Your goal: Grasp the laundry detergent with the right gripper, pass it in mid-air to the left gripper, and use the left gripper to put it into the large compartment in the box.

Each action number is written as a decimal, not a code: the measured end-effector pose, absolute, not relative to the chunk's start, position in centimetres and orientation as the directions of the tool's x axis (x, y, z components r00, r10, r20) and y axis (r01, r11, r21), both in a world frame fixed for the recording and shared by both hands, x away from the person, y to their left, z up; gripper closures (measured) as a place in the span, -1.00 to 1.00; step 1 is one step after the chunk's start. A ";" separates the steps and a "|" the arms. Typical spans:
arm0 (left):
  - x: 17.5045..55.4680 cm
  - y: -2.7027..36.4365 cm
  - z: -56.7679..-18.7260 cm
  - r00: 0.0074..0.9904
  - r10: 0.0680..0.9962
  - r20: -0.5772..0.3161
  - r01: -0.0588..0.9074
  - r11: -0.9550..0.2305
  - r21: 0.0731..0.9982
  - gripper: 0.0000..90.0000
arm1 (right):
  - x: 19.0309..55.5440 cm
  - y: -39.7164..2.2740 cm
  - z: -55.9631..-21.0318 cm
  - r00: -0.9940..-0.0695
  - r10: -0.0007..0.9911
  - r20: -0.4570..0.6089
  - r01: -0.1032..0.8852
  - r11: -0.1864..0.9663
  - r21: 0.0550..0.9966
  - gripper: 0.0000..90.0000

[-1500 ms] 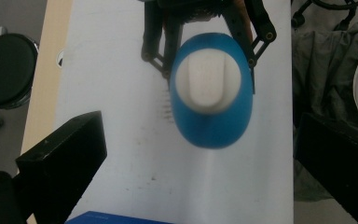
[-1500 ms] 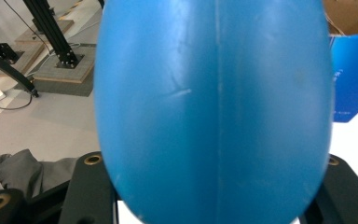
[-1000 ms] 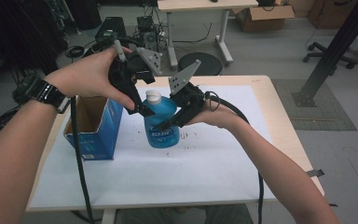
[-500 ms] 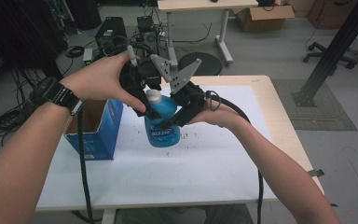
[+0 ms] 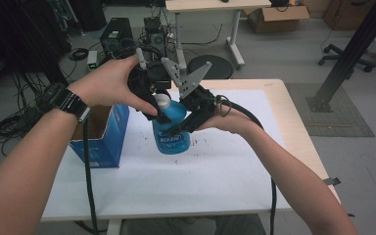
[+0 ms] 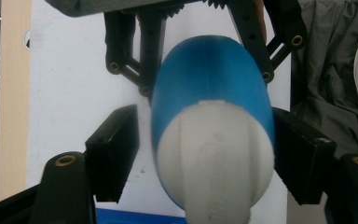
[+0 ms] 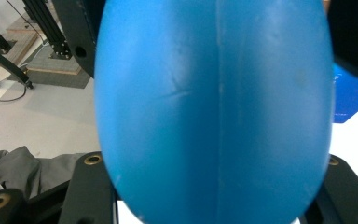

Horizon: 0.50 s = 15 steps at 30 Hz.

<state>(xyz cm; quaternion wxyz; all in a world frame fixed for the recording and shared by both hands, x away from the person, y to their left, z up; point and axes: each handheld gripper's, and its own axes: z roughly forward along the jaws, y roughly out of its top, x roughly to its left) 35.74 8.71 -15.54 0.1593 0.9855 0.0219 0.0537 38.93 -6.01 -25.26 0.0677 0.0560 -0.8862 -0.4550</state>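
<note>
A blue plastic bottle [image 5: 172, 133] with a white cap [image 5: 162, 101] is held just above the white table sheet. My right gripper [image 5: 185, 123] is shut on its body from the right; in the right gripper view the blue bottle [image 7: 214, 107] sits between the jaws of the right gripper [image 7: 214, 42]. My left gripper [image 5: 152, 105] comes over the top from the left. Its jaws have just been closing around the cap [image 6: 214, 158]. In the left gripper view, one pad [image 6: 303, 158] touches the bottle [image 6: 209, 74], the other pad [image 6: 114, 154] stands a little apart.
An open blue cardboard box [image 5: 103, 142] stands at the left on the white sheet [image 5: 200, 186]. The wooden table edge [image 5: 303, 127] runs along the right. Behind the table are a black stool [image 5: 210, 66], a second table [image 5: 205, 6] and cables on the floor.
My left gripper has shifted slightly over the bottle's top and its jaws have narrowed around the white cap. The right gripper and the bottle have stayed in place.
</note>
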 end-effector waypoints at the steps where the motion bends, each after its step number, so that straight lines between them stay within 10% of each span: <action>1: 35.7 8.7 -15.5 0.993 0.060 0.099 0.026 -0.948 0.316 -0.31 | 38.9 -6.0 -25.3 -0.985 -0.160 0.066 -0.040 0.581 0.813 -0.04; 15: 36.0 8.4 -15.8 0.995 0.076 0.067 0.053 -0.955 0.290 -0.16 | 39.0 -6.0 -25.4 -0.987 -0.150 0.062 -0.042 0.605 0.795 -0.04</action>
